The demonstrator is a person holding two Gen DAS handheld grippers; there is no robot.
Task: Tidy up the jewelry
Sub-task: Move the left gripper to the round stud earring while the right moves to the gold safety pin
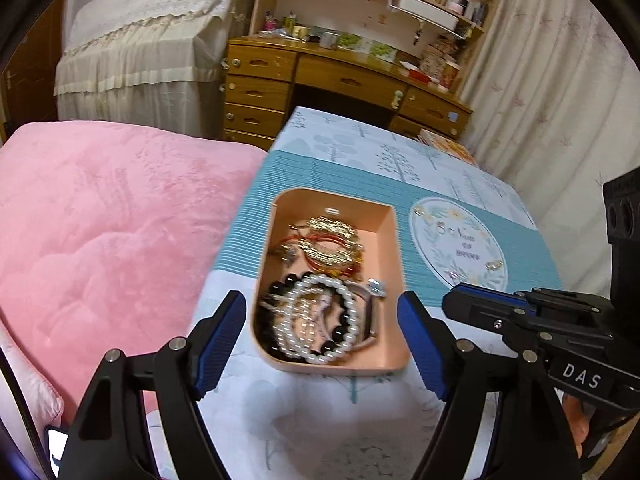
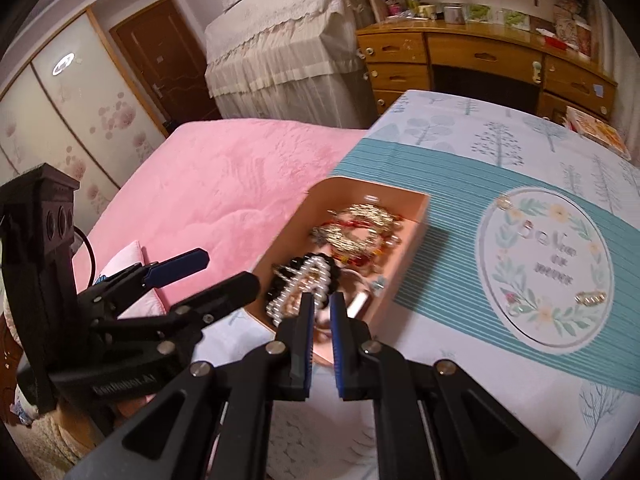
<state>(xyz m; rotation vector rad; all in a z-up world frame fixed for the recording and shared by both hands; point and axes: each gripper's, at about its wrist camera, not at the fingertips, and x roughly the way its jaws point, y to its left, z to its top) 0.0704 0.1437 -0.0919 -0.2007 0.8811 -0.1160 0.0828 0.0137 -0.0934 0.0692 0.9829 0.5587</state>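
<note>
A pink blanket (image 1: 100,232) covers the bed on the left, and just right of it stands the worktop (image 1: 360,152) under a cloth printed with trees and a teal band. A peach tray (image 1: 394,240) sits on that cloth at its left edge, near side toward the cameras. Its far half holds gold and red bracelets (image 1: 332,244); its near half holds a pearl bracelet (image 1: 320,320) coiled over black beads (image 1: 292,280), with a silver ring (image 1: 376,287) at the right wall. The left tongs (image 1: 322,340) are spread wide, blue pads flanking the tray's near end on either side without touching it. The right tongs (image 2: 322,340) are nearly clenched, a narrow slot between the pads, tips over the tray's near corner just beside the pearls; whether they pinch anything is unclear. Small gold earrings (image 2: 590,299) lie on the round floral emblem (image 2: 548,272) to the right, well apart from both tongs
</note>
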